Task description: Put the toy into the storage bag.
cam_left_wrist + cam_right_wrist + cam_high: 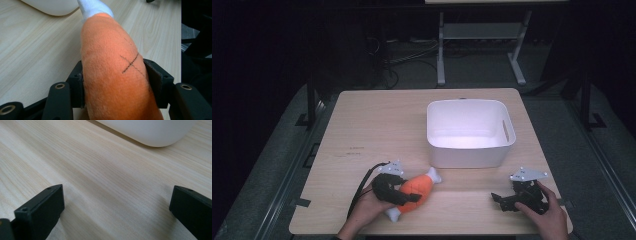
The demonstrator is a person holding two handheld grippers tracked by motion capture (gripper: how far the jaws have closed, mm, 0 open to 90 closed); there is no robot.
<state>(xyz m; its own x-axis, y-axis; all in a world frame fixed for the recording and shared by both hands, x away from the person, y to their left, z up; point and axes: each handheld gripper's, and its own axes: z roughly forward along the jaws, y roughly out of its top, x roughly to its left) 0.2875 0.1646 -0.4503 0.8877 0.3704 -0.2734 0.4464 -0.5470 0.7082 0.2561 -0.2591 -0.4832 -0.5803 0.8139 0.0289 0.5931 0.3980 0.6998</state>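
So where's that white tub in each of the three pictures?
High view: the white tub stands right of centre on the table, beyond both grippers.
Left gripper view: its rounded corner is at the top left, past the orange plush toy.
Right gripper view: its corner is at the top right, beyond the open jaws.
Shared landmark: the light wooden table.

The jaws hide the orange plush toy's [112, 75] sides.
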